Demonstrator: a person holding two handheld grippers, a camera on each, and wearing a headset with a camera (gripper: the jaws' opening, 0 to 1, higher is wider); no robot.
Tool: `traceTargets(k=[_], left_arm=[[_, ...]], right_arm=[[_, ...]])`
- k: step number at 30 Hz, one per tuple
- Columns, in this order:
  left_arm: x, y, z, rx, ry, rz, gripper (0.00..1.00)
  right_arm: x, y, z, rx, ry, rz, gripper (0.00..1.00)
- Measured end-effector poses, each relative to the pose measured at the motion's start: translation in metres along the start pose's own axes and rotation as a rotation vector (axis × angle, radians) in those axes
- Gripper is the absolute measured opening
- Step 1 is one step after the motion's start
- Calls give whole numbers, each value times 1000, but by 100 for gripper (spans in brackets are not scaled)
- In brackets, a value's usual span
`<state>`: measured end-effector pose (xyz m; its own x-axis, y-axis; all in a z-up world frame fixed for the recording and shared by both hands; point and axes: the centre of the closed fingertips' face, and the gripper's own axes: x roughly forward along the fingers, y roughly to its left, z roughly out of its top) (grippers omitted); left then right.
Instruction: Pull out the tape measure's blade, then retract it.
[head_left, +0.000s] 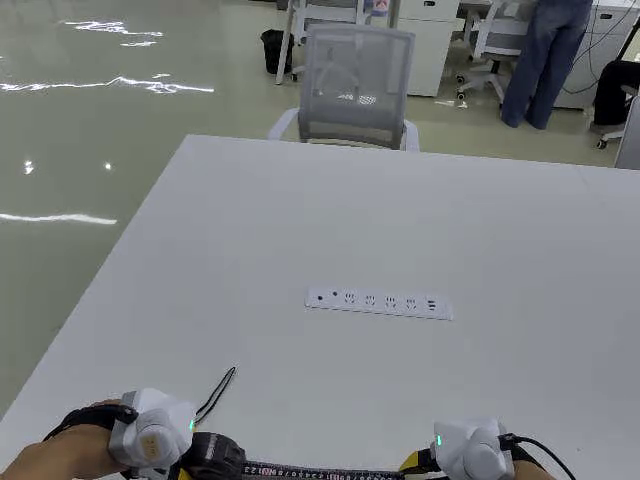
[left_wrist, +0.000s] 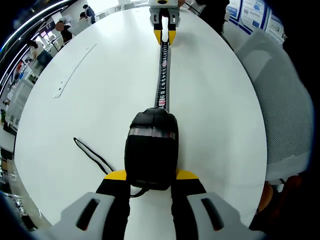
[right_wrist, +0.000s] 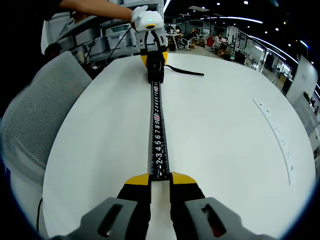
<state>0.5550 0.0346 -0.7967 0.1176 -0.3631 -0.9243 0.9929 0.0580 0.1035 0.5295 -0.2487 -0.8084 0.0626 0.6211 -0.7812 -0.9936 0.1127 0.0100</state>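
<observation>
White table (head_left: 400, 220); L hand-held gripper (left_wrist: 152, 176) grips tape measure (left_wrist: 151, 142), R hand-held gripper (right_wrist: 160, 179) grips blade (right_wrist: 158, 127).

My tape case (left_wrist: 151, 150) is black, and its blade (right_wrist: 158, 140) is black with white numerals and a few red ones. My left gripper (left_wrist: 150, 176) and right gripper (right_wrist: 160, 179) are yellow-tipped over black and grey. The bench (head_left: 400, 220) is plain white.

Head view: left gripper (head_left: 200, 452) at bottom left, right gripper (head_left: 428, 462) at bottom right, well apart, jaws facing each other. Person's left hand (head_left: 60, 455) wrapped round handle, dark strap at wrist. In own views: left gripper (left_wrist: 151, 176) jaws clamped on sides of tape case (left_wrist: 151, 147); right gripper (right_wrist: 160, 180) jaws pinched on blade tip (right_wrist: 159, 172).
</observation>
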Motion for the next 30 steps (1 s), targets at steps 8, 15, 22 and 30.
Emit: traceTargets(k=[8,15,22,30], left_arm=[[2,1,-1,8,21,-9,28],[2,0,-1,14,28,-12,28],[5,1,-3,6,43,-26,29],[8,0,-4,41,61,-27,30]], right_arm=[[2,1,-1,0,7,-2,12],[4,1,-3,-9,19,-9,14],[4,1,-4,0,38,-25,15],[4,1,-4,16,50,-40,21]])
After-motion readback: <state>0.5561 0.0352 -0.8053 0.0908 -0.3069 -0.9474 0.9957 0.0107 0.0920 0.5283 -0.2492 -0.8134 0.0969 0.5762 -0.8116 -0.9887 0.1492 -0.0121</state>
